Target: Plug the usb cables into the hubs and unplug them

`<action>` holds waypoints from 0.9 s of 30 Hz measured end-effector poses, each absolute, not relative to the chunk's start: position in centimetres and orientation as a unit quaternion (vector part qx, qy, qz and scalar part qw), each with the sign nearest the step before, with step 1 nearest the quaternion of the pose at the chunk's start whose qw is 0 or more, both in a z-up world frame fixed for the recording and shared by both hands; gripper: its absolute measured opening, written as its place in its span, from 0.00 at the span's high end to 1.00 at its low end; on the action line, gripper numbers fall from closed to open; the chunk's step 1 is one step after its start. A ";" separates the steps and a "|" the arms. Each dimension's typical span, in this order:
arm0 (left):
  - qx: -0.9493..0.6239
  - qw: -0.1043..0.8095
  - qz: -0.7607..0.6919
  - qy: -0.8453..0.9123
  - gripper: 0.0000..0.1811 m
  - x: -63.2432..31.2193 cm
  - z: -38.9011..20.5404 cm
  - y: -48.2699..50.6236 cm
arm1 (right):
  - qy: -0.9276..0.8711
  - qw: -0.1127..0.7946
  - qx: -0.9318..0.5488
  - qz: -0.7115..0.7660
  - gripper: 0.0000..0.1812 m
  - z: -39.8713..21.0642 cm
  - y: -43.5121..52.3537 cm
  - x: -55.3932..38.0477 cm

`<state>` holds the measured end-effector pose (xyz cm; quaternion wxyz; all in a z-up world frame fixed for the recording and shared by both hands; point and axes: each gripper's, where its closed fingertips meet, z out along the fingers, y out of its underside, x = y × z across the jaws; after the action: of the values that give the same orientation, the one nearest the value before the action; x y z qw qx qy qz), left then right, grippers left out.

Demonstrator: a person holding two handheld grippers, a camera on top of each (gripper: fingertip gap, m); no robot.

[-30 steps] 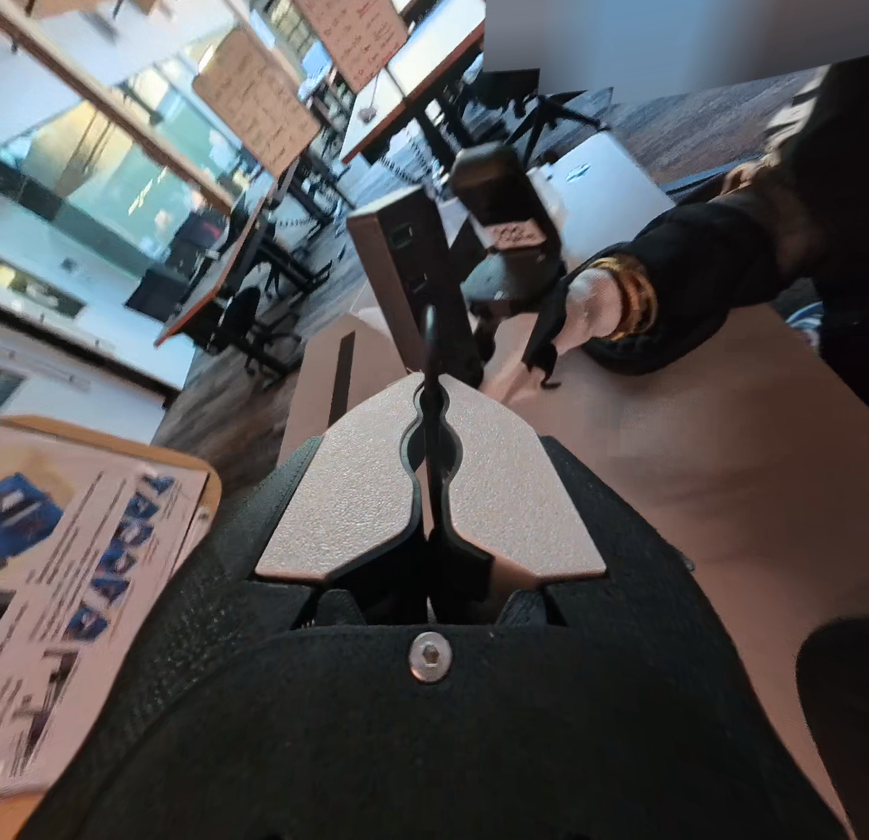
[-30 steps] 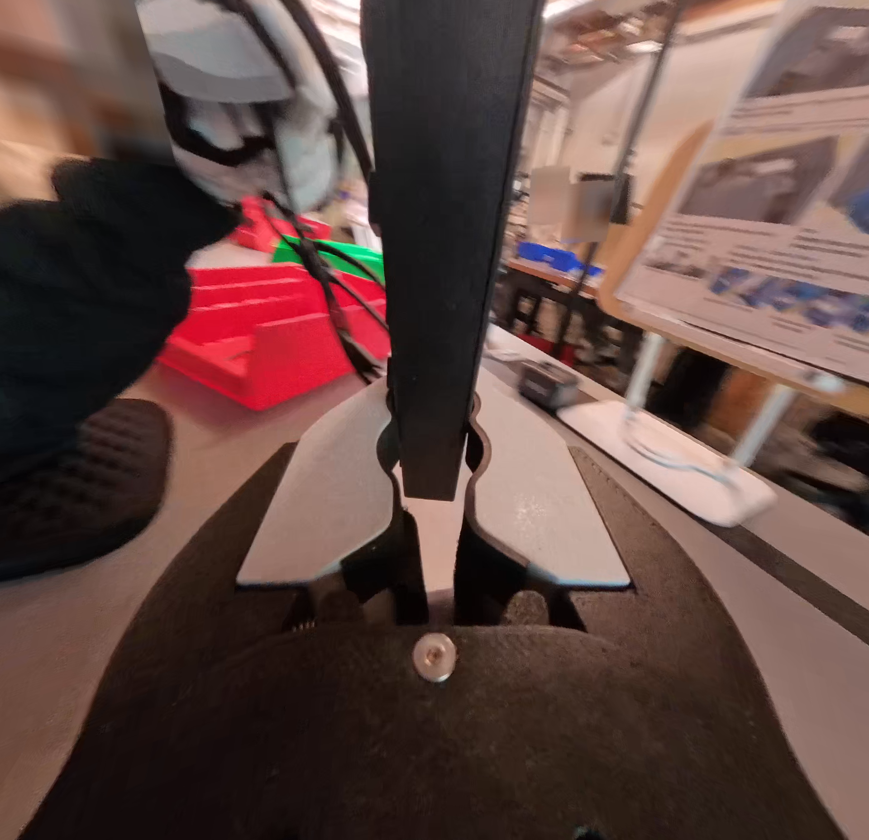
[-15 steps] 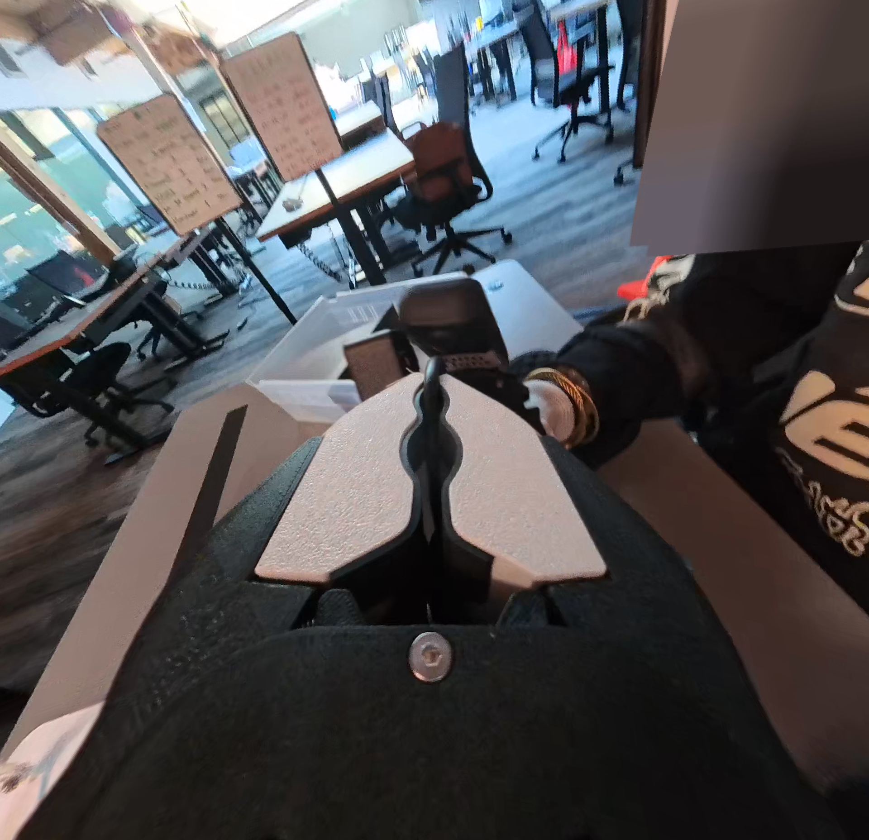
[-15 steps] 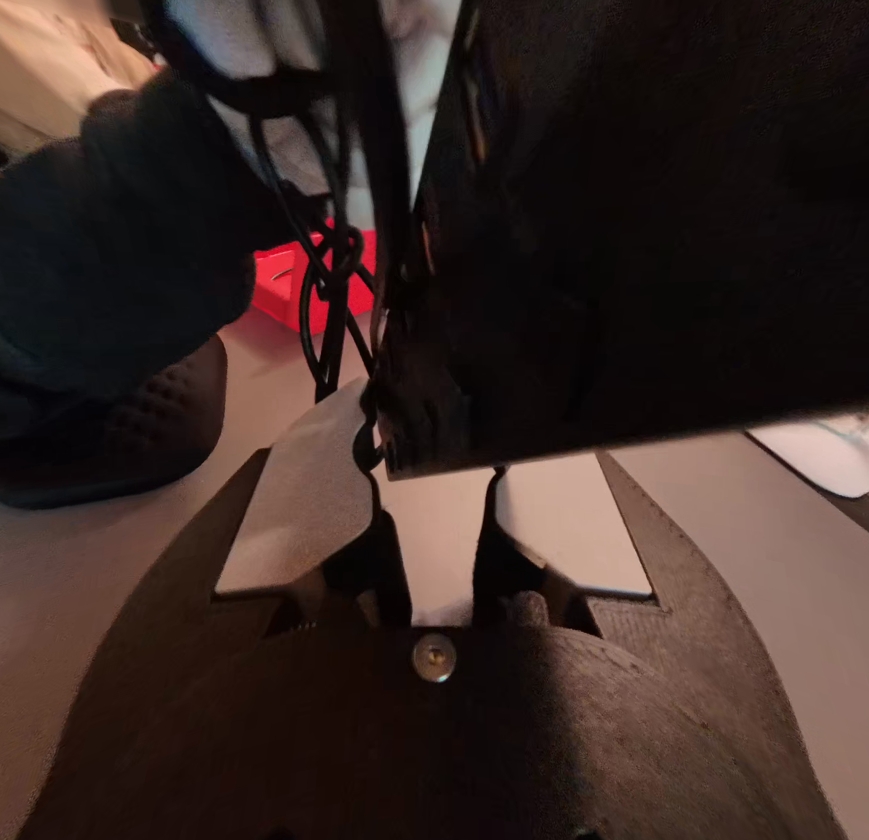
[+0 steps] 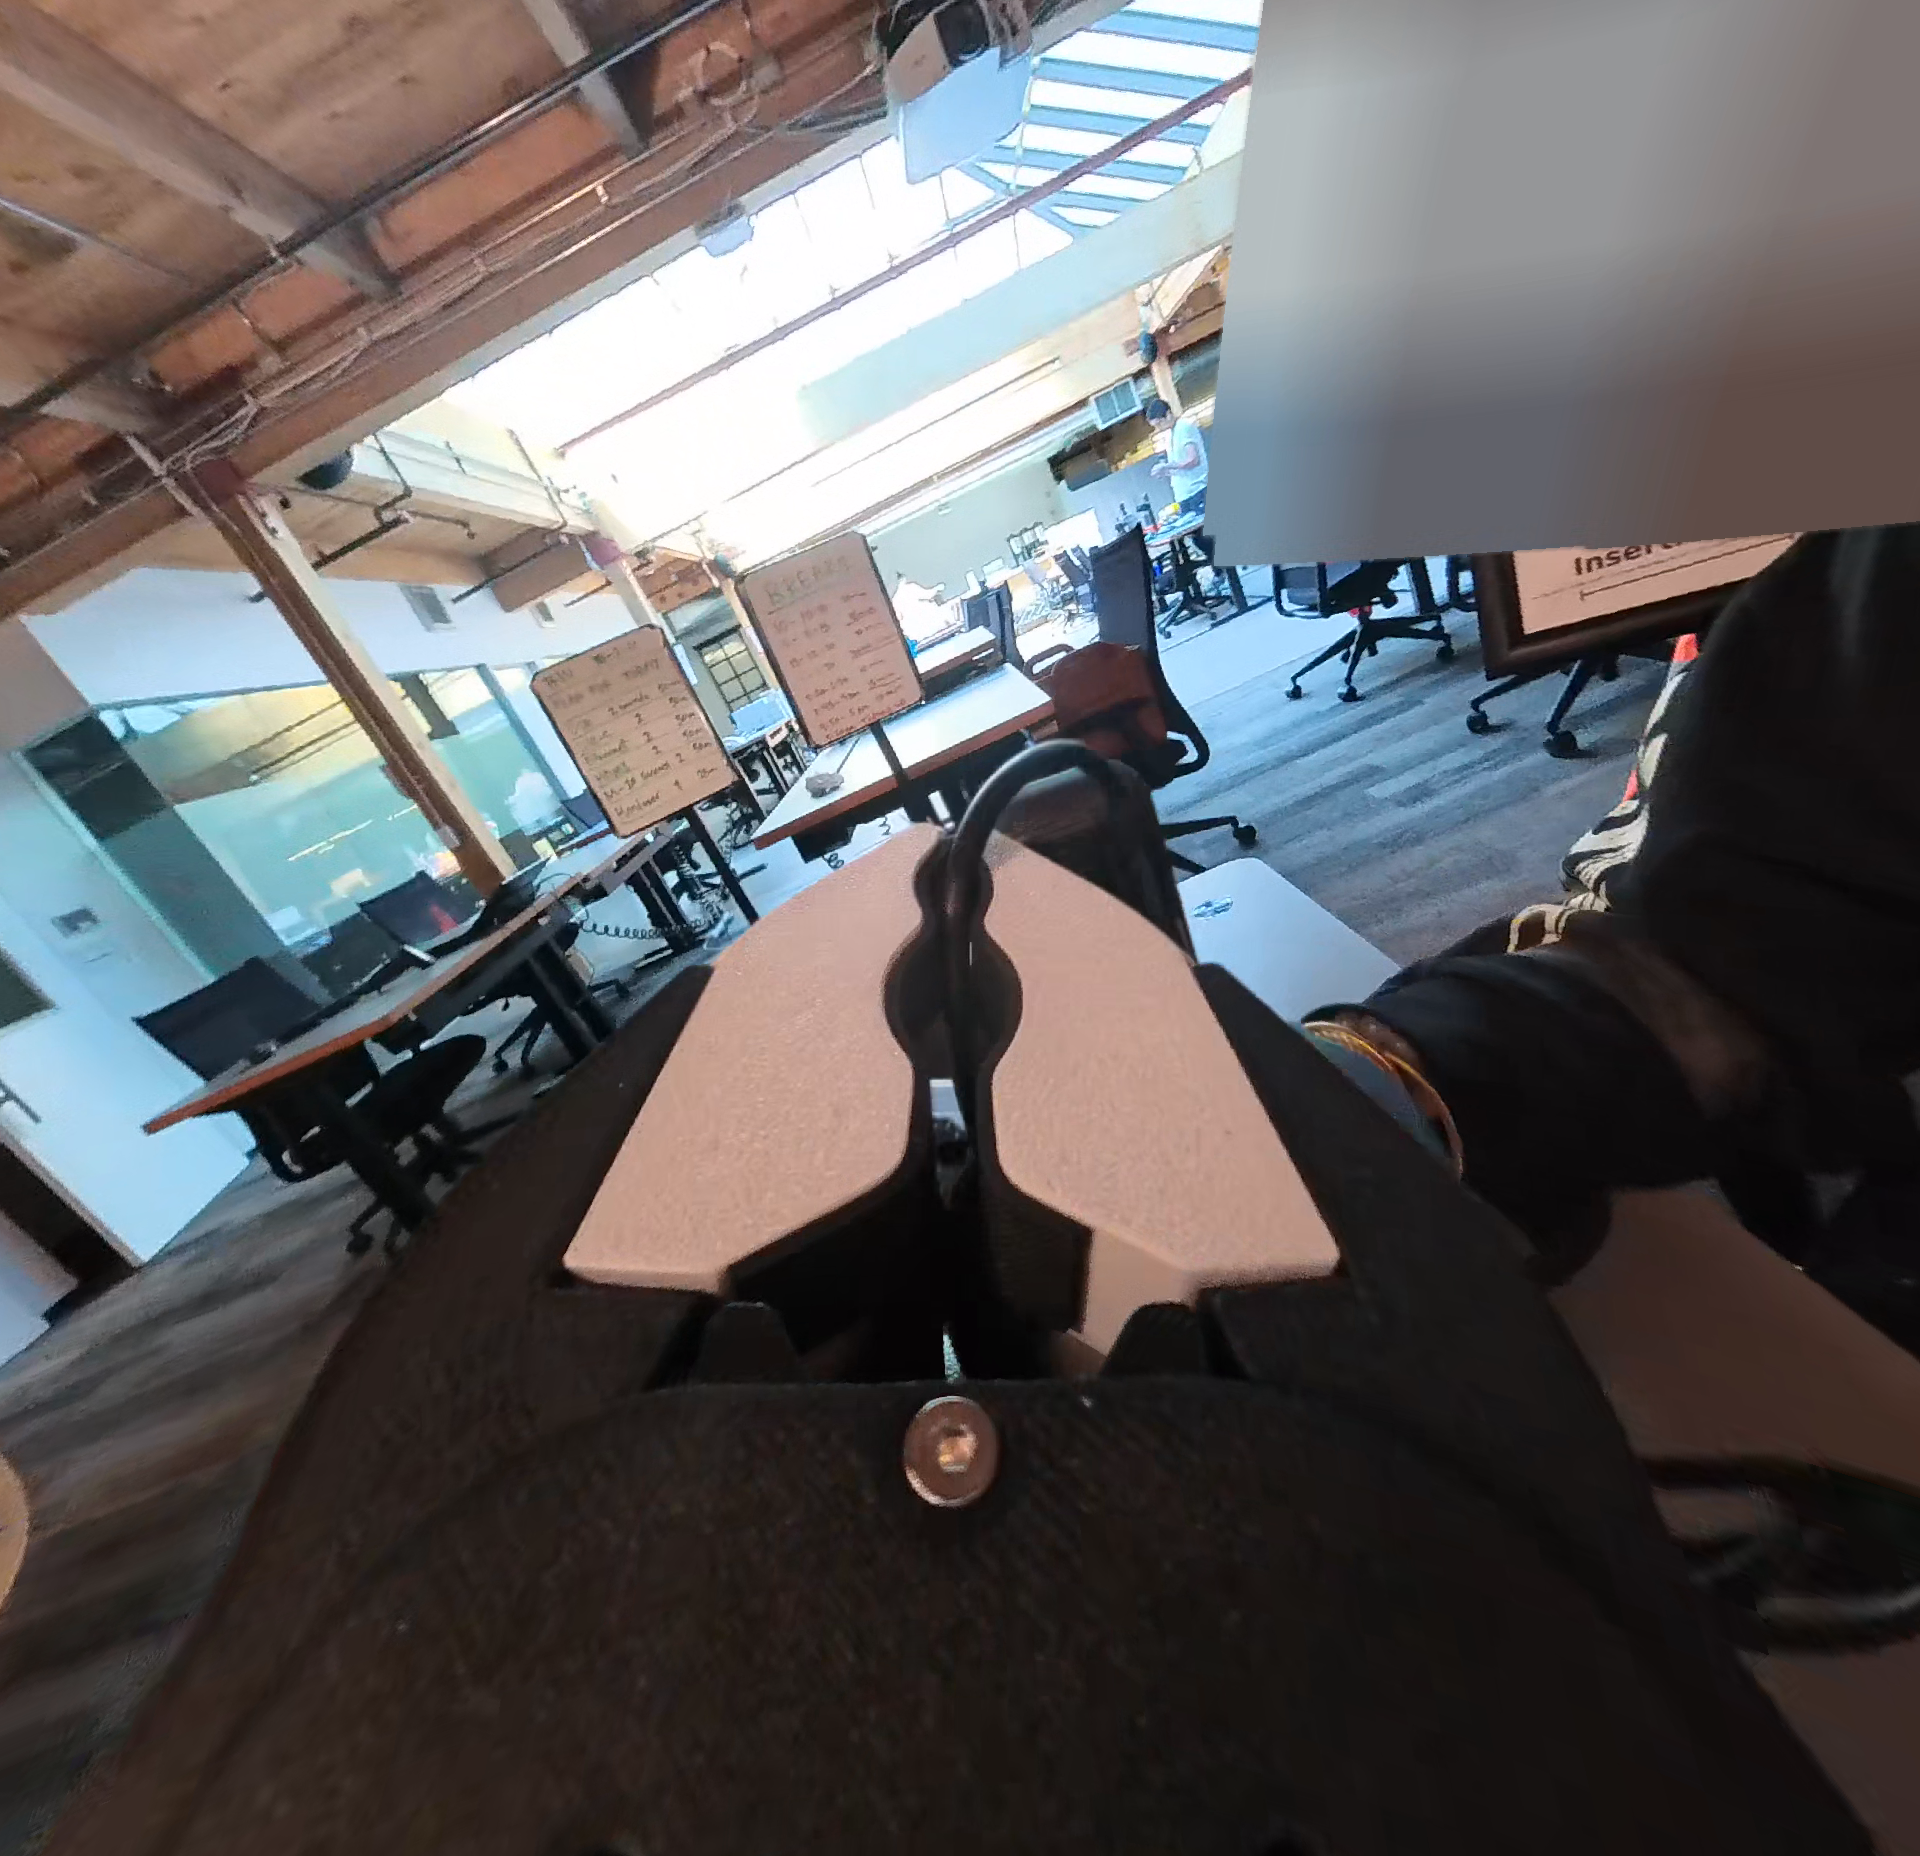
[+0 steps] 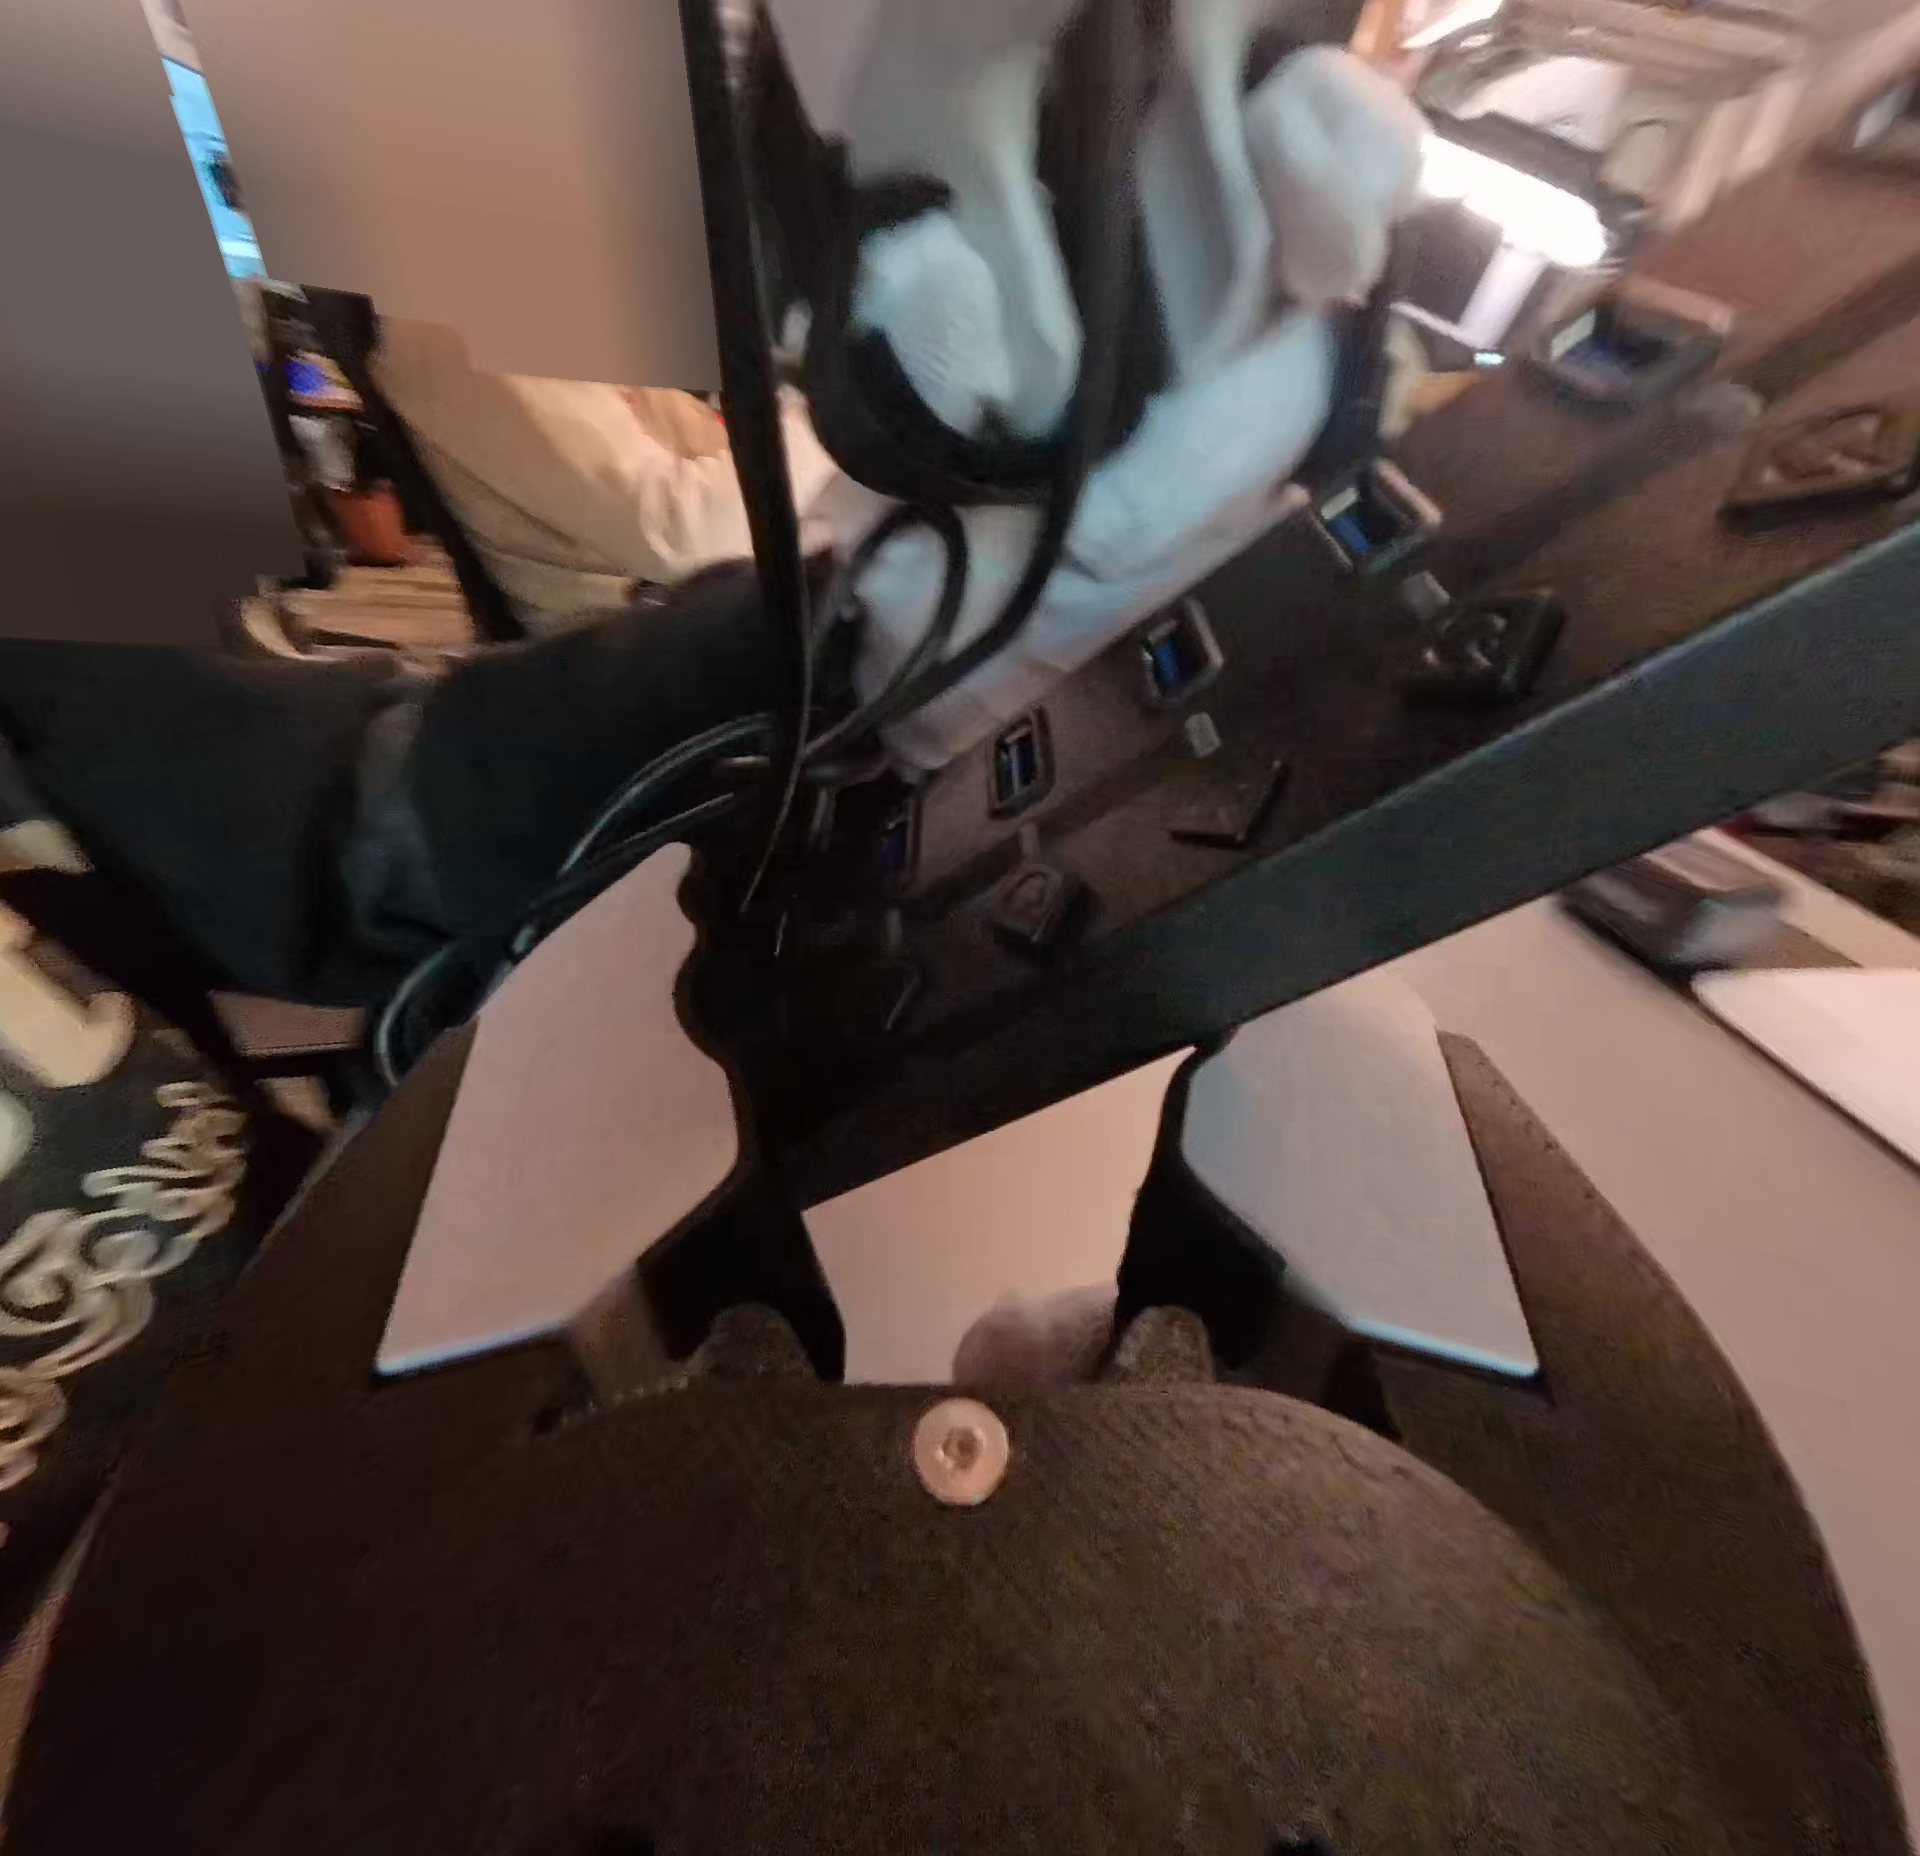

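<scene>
Office desks fill the background; left claw [image 5: 954, 959] pinches a black cable [image 5: 971, 819], right claw [image 6: 940, 985] grips the hub [image 6: 1299, 840], insertion seemingly pending.

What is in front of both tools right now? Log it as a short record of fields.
left tool: shut on a thin black cable, which arcs up and over past the tips
right tool: grips the lower end of the hub, jaws set wide
hub pose: tilted, lifted off the table
ports: a row with blue insides, several of them empty
loose cables: black tangle by the hub's lower end; whether any is plugged in cannot be told
blur: right wrist view is smeared
</scene>
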<state>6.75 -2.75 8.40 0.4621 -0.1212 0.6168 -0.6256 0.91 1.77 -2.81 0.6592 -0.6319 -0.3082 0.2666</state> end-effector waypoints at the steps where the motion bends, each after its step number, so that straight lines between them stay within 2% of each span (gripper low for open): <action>1: -0.121 0.462 -0.625 0.618 1.00 6.8 8.2 -2.7 | -0.315 0.651 -0.623 0.298 0.50 -2.6 1.2 0.3; 4: -0.141 0.505 -0.572 0.631 1.00 8.1 7.2 -1.8 | -0.309 0.611 -0.611 0.397 0.46 -2.4 -0.1 -1.1; 7: -0.166 0.581 -0.480 0.636 1.00 9.5 6.6 -0.7 | -0.241 0.573 -0.629 0.466 0.47 -2.5 0.7 -0.3; 10: -0.186 0.644 -0.372 0.642 1.00 11.0 5.9 0.2 | -0.208 0.551 -0.666 0.458 0.66 -3.7 1.7 0.9; 12: -0.176 0.645 -0.349 0.656 1.00 11.4 5.3 -0.2 | -0.219 0.553 -0.693 0.407 0.69 -4.6 1.9 1.5; 14: -0.172 0.615 -0.370 0.674 0.99 11.4 4.9 -0.8 | -0.221 0.563 -0.704 0.374 0.70 -4.9 2.2 2.0; 19: -0.225 0.535 -0.421 0.697 0.77 9.5 5.9 1.2 | -0.191 0.602 -0.699 0.334 0.71 -3.8 2.7 4.0; 24: -0.240 0.587 -0.506 0.585 0.73 5.0 12.1 5.1 | -0.155 0.667 -0.687 0.245 0.71 -1.8 2.6 8.0; 27: -0.251 0.640 -0.534 0.492 0.73 1.6 15.9 7.7 | -0.145 0.715 -0.674 0.115 0.71 0.6 1.4 11.7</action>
<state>1.55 7.70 15.93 0.6401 -0.2506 0.4920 -0.5343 11.72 1.39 0.60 0.7154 -0.6738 -0.1455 0.1147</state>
